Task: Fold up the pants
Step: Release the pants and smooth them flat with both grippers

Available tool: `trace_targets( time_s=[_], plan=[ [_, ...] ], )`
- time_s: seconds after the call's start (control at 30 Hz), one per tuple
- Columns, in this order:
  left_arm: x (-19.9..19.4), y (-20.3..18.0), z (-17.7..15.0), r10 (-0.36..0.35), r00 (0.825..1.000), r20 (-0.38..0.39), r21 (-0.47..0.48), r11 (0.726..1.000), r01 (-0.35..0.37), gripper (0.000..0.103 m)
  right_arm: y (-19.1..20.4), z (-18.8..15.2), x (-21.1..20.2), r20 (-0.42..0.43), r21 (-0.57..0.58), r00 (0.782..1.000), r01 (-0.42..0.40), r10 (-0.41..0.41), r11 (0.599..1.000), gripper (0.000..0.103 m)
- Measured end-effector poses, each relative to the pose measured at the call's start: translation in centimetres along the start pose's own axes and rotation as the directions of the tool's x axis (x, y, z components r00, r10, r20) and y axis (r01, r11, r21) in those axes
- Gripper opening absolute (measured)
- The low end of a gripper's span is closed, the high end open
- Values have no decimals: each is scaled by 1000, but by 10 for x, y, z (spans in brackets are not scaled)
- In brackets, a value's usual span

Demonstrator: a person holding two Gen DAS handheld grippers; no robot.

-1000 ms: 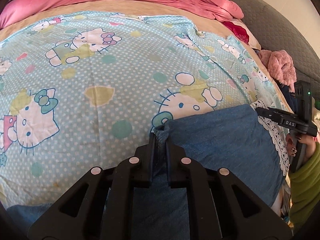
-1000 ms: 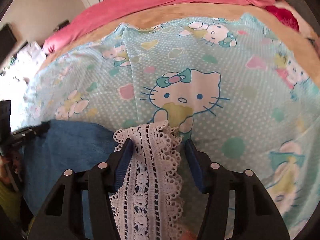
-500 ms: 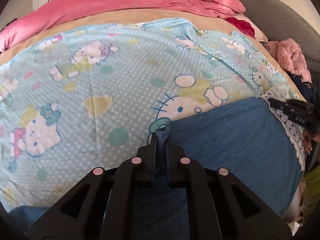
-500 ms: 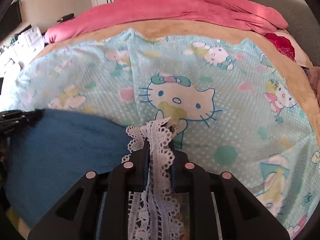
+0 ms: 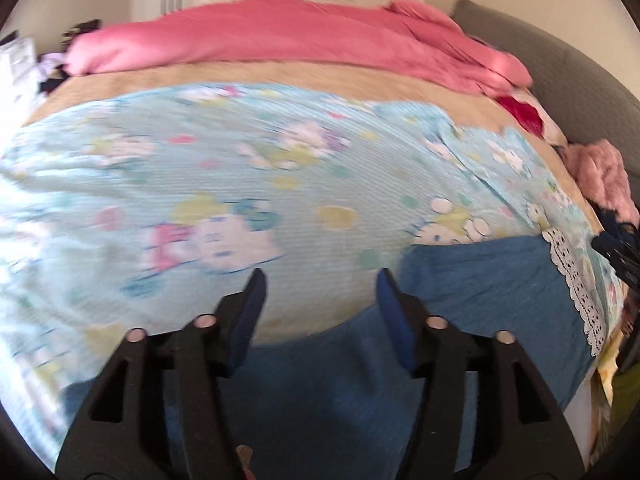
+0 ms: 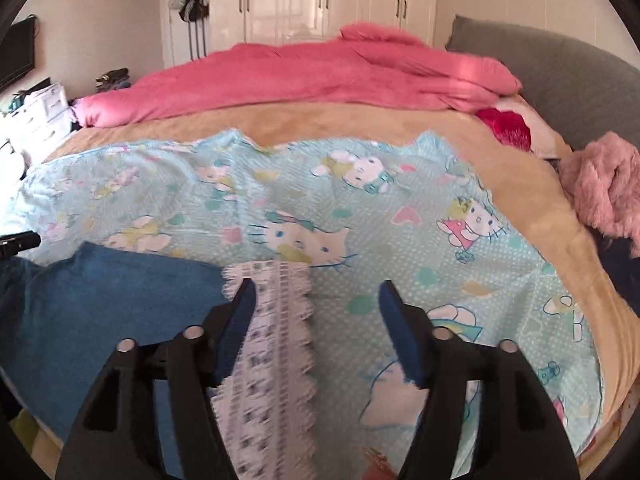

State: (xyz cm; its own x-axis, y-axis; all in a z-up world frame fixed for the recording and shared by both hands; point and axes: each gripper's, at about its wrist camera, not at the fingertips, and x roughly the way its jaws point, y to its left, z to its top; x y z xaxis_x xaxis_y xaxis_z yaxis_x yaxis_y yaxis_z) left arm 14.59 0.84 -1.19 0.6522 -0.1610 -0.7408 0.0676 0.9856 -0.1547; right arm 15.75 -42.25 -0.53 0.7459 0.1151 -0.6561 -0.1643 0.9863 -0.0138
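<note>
The blue pants (image 5: 480,292) lie flat on the pale blue cat-print sheet (image 5: 200,160), with a white lace hem (image 5: 572,280) at their right edge. My left gripper (image 5: 320,280) hovers above the pants' left corner. Its jaws are opening, and only sheet and cloth lie beneath them. In the right wrist view the lace hem (image 6: 276,320) runs under my right gripper (image 6: 316,286), close to the left finger (image 6: 240,312). Those jaws are opening too, and the pads do not press the lace. The blue cloth (image 6: 120,300) spreads out to the left.
A pink duvet (image 6: 320,76) is bunched along the far side of the bed. A grey headboard (image 6: 560,72) stands at the right, with a fluffy pink garment (image 6: 604,184) and a red item (image 6: 504,128) near it. White wardrobes (image 6: 320,0) and drawers (image 6: 40,116) line the room.
Both grippers went from shut on the pants, left on the blue corner and right on the lace hem, to open. Both have lifted away, and the pants now lie on the sheet.
</note>
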Motion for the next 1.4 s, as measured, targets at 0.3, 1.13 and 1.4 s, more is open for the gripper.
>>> trace_targets(
  time_s=[0.3,1.13,1.4],
  plan=[
    [11,5,-40,128,982,-139,-5,992,-130,76,110,-18,21,-152,-179,968,-226,200,958,71],
    [-36,-14,-42,32,999,-29,-10,999,-32,93,71,-28,-27,-113,-63,989,-100,92,993,91],
    [-57,-51,-44,-8,1000,0,73,997,8,93,79,-31,-62,-52,-75,993,-111,108,991,95]
  ],
)
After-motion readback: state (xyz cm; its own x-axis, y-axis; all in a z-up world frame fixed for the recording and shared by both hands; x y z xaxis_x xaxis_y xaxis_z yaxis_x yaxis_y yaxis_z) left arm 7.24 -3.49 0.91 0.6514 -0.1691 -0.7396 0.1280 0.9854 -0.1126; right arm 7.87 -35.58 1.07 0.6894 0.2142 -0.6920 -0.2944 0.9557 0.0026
